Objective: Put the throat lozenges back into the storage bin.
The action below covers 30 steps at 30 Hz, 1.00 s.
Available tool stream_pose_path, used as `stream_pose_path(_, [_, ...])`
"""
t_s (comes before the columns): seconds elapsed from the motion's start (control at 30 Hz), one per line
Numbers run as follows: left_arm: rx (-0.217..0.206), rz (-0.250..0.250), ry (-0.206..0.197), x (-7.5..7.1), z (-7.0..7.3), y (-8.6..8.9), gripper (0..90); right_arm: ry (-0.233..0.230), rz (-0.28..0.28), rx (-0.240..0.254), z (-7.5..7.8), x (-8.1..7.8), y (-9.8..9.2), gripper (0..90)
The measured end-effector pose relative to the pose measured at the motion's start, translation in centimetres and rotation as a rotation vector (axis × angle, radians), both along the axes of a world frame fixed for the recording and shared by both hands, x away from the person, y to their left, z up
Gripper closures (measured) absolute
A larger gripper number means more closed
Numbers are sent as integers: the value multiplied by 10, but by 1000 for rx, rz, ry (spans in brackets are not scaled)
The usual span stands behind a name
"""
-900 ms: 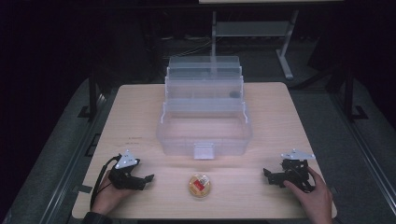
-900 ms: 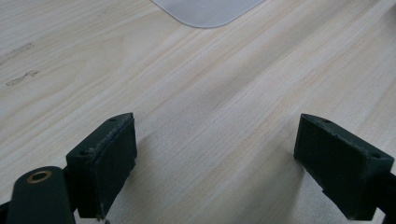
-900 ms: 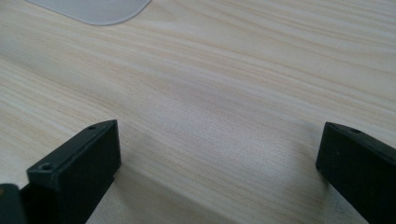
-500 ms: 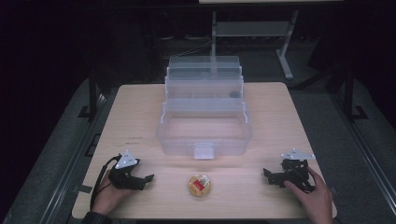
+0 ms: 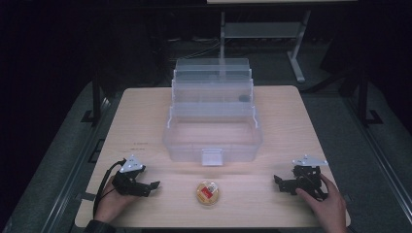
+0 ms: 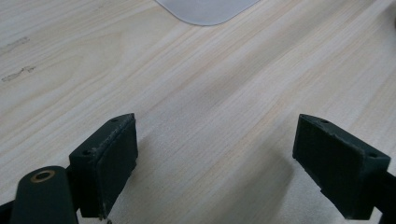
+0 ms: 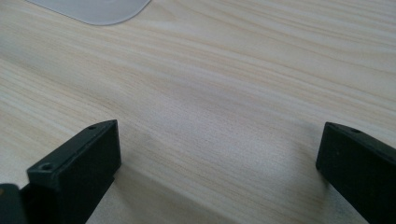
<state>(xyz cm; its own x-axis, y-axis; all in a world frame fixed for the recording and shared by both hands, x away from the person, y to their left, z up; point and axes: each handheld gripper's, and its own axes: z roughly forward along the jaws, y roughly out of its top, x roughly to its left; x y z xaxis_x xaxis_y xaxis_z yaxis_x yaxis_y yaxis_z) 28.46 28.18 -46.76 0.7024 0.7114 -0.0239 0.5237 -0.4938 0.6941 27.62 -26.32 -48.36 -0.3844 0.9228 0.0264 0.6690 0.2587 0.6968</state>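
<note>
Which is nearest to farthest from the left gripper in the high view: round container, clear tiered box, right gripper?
From the left gripper:
1. Round container, just to its right on the near table edge.
2. Clear tiered box, ahead at table centre.
3. Right gripper, across at the far right.

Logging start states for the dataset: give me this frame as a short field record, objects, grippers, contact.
surface: light wooden table
container: clear plastic tiered box, opened out, centre of table
small item: round yellowish container with a red label, on the table in front of the box, between the grippers
left gripper: open, holding nothing, low at the near left
right gripper: open, holding nothing, low at the near right
contact: neither gripper touches the box or the round container
</note>
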Motion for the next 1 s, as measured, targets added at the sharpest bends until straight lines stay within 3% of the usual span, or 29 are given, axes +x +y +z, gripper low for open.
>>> stream_pose_path(0.5, [23,-5,24,-1,10,-2,136,0,0,0,0,0,0,0])
stream_pose_path(1.0, [26,-57,37,-3,19,-15,137,0,0,0,0,0,0,0])
